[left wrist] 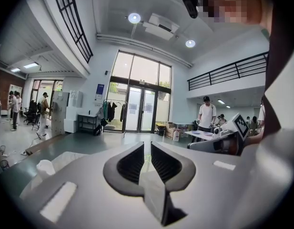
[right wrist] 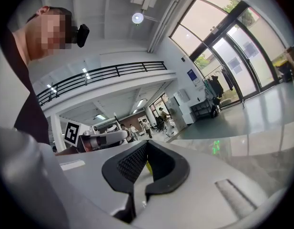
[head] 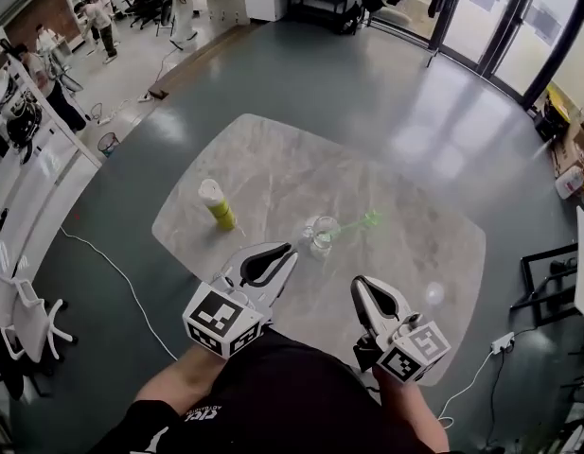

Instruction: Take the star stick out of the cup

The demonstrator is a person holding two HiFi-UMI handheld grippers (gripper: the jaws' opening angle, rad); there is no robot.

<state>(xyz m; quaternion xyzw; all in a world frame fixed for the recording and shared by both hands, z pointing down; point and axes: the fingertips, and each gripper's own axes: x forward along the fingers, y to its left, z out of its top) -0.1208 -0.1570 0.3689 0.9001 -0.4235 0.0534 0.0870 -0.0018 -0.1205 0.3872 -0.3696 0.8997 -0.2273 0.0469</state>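
My left claw (left wrist: pixel 147 146) first: the two jaws are parted by just a narrow slit, with nothing in it and the pads pressing on nothing. My right claw (right wrist: pixel 145 145) has its two tips together and grips nothing. A thin sliver of yellow shows through the gap lower down between its pads, and I can't tell what that is.

From the head view that's two claws, side by side and low in the frame, both pointing out over the table. Each carries one marker cube, so two cubes: the left cube (head: pixel 221 321) and the right cube (head: pixel 415 349).

Moving outward, there's one table (head: pixel 433 253), a pale marbled top with rounded corners. On it stands one clear cup (head: pixel 320 236), upright, ahead of me and between the lines of the two claws. It's nearer my left claw's tips but clearly apart from them, and the right claw is further off.

In the cup is one star stick (head: pixel 370 219), green. Its stem sits in the cup and leans out to the right, so the star hangs past the rim over bare tabletop. Neither claw touches it. My right gripper view catches that same green star as a small bright mark above the tabletop.

To the left of the cup, and well apart from it, is one yellow bottle (head: pixel 217 205) with a pale cap, standing upright.

Past the table is grey floor, glass doors at the back, and a few people at the far left of the hall.
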